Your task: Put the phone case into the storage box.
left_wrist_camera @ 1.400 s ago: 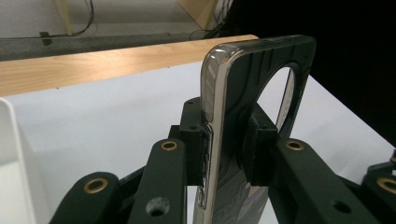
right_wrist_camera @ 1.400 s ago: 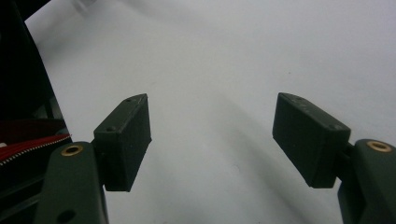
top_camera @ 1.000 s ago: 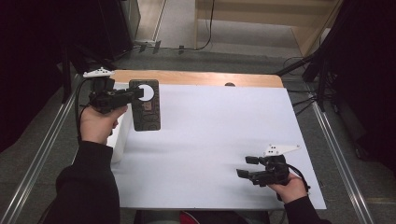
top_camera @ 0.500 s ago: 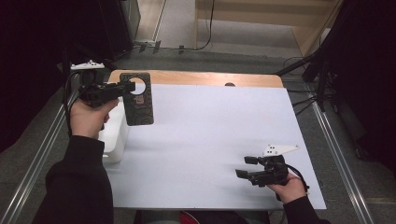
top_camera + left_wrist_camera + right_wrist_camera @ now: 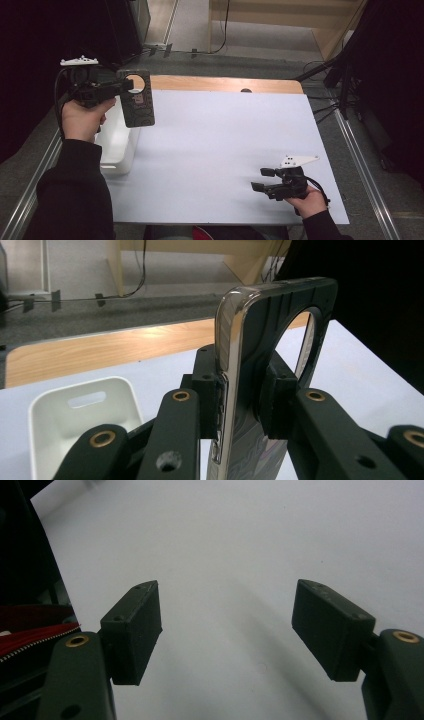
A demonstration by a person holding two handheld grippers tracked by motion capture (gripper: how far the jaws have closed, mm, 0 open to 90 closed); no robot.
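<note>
A dark phone case (image 5: 137, 97) with a round cut-out near its top hangs upright in the air over the table's far left. My left gripper (image 5: 127, 86) is shut on it; in the left gripper view both pads (image 5: 207, 390) press the case (image 5: 280, 330) edge-on. Below and beside it stands a white bin (image 5: 117, 137), seen with a handle slot in the left gripper view (image 5: 80, 410). My right gripper (image 5: 261, 180) rests low near the table's front right, jaws apart; in the right gripper view (image 5: 227, 630) nothing lies between the pads, just bare white surface.
The white tabletop (image 5: 225, 145) spreads between the two hands, with a wooden strip (image 5: 220, 84) along its far edge. A small dark spot (image 5: 245, 90) sits at that far edge. Metal rails (image 5: 360, 165) run down both sides of the table.
My left hand has carried the phone case leftward and upward, from over the white surface to above the bin's far end. The right hand and its gripper have kept still.
</note>
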